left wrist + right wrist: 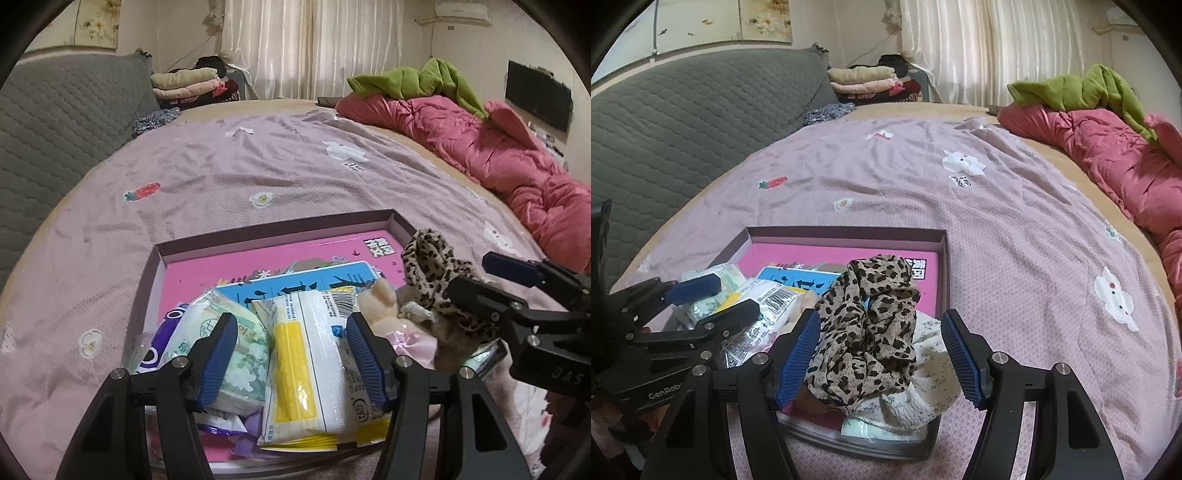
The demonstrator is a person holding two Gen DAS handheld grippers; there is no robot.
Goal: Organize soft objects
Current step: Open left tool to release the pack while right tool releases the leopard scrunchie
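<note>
A shallow box with a pink sheet on its floor lies on the lilac bedspread. It holds a green floral tissue pack, a yellow-and-white tissue pack, a beige plush toy, a leopard-print scarf and a white floral cloth. My left gripper is open, its fingers straddling the two tissue packs. To its right, my right gripper is open around the scarf, with a gap at the right pad.
A blue booklet and a purple pack also lie in the box. A pink quilt with a green cloth lies along the bed's right side. A grey quilted cover and folded clothes are at the far left.
</note>
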